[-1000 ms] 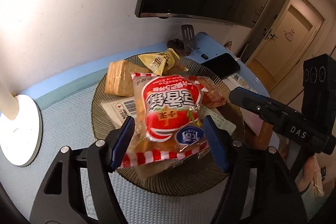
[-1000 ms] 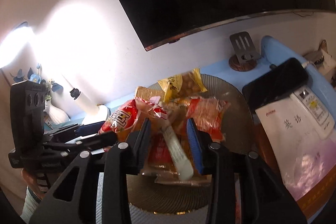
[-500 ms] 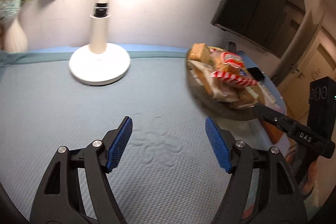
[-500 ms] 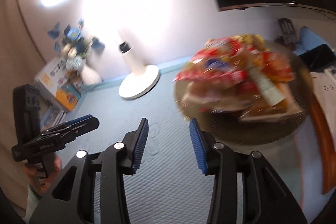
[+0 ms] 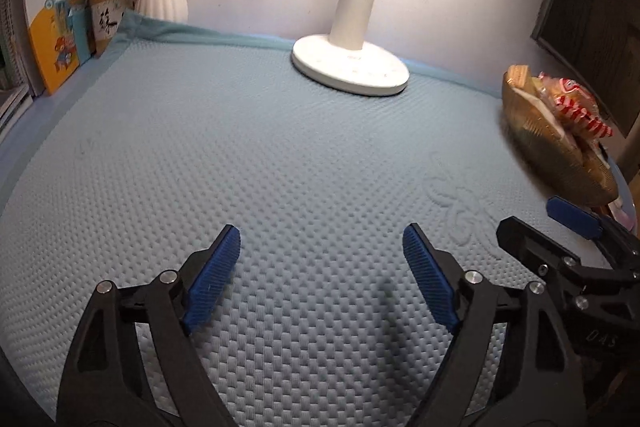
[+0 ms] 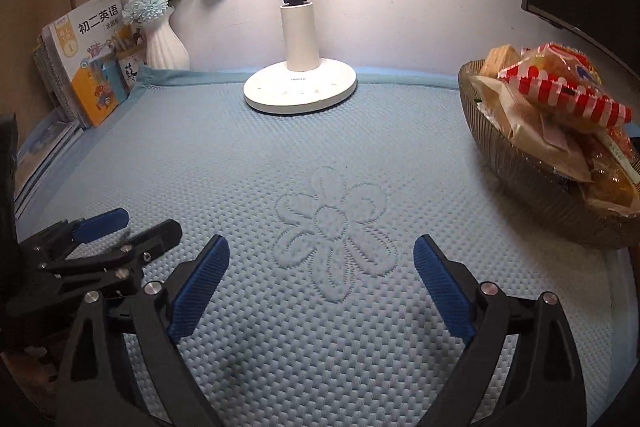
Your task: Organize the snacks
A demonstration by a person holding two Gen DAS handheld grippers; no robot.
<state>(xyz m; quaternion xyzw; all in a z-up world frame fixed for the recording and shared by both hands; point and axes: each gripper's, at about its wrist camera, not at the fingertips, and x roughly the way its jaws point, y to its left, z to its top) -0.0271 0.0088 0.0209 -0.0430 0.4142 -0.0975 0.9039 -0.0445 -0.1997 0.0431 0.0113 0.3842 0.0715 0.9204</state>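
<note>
Both grippers were hanging low over the textured light-blue mat (image 6: 280, 155) with nothing in them. The left gripper (image 5: 322, 277) had its blue ribbed pads (image 5: 212, 277) spread wide and aimed toward the back wall, sitting in the lower middle of its own view. The right gripper (image 6: 322, 285) was the same deal: pads (image 6: 442, 291) far apart, empty, with the stitched flower pattern (image 6: 332, 231) on the mat showing right between them. In the right wrist view you could see the left gripper poking in at the lower left (image 6: 100, 227), just beside the right one, so the two were pretty much side by side and pointed the same way. The snacks were all piled in the ribbed brownish glass bowl (image 6: 532, 179) at the right edge of the frame, well apart from both grippers, with the red-and-white striped snack packet (image 6: 560, 91) on top of the heap. A white desk lamp with a round base (image 6: 300, 87) stood at the upper middle, and a white ribbed vase of blue flowers (image 6: 166, 47) plus a yellow-and-white textbook (image 6: 88, 59) were in the upper left.
</note>
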